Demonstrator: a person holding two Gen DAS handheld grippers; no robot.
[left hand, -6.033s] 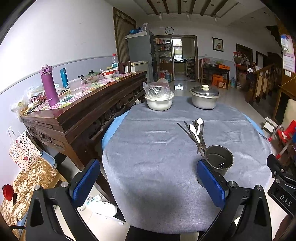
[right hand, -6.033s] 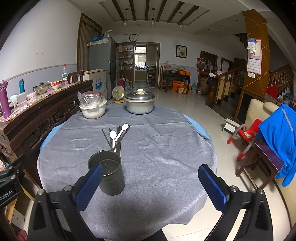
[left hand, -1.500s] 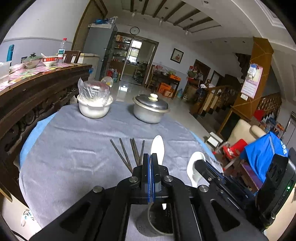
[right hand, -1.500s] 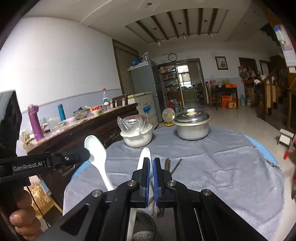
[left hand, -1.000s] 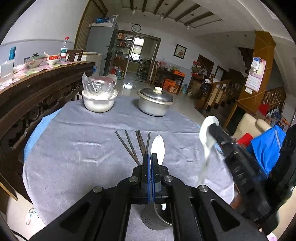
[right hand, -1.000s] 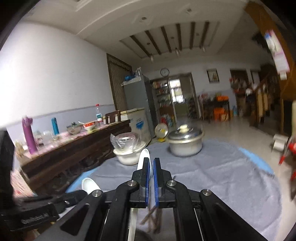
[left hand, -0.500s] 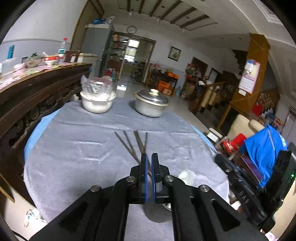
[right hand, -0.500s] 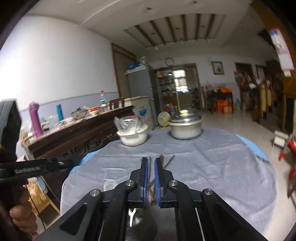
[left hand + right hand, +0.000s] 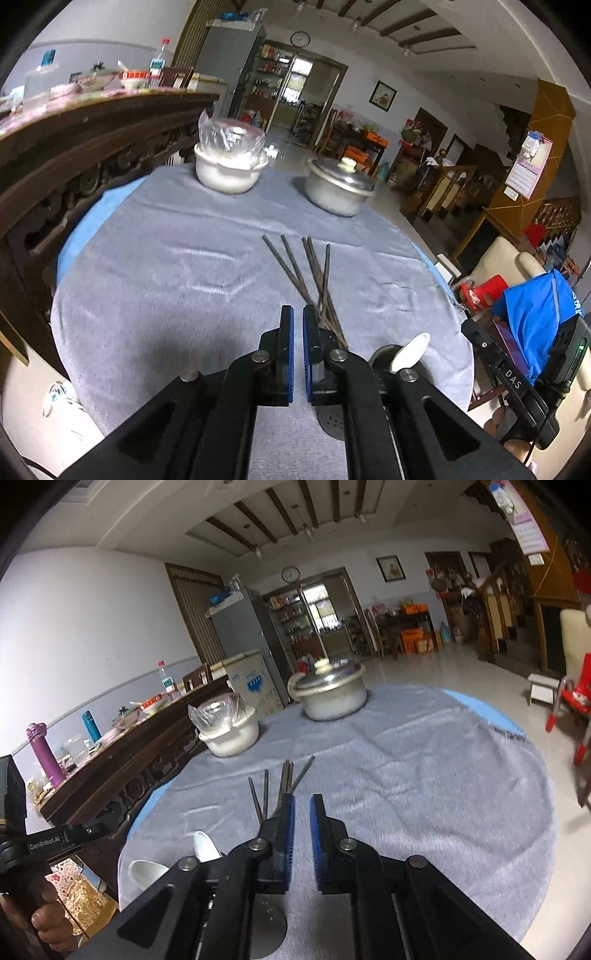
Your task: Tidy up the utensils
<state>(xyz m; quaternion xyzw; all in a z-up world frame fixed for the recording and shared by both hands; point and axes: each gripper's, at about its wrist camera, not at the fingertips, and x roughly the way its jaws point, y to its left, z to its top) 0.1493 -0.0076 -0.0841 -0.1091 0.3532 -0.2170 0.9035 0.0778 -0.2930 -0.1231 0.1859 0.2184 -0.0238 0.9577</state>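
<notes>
Spoons are in the holder; chopsticks come next.
Both spoons (image 9: 207, 845) stand in the metal utensil holder (image 9: 380, 360); left gripper (image 9: 297, 325) and right gripper (image 9: 302, 812), narrow and empty, must open toward the chopsticks (image 9: 306, 273) on the table (image 9: 166, 280).

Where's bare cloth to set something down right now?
Bare cloth lies left of the chopsticks, toward the sideboard, and right of them toward the table edge. It is crowded by the utensil holder with its spoons.

Lidded metal pot (image 9: 339, 190) beside plastic-covered white bowl (image 9: 228, 170), far side of grey tablecloth (image 9: 155, 280); wall clock (image 9: 290, 573) above doorway.
</notes>
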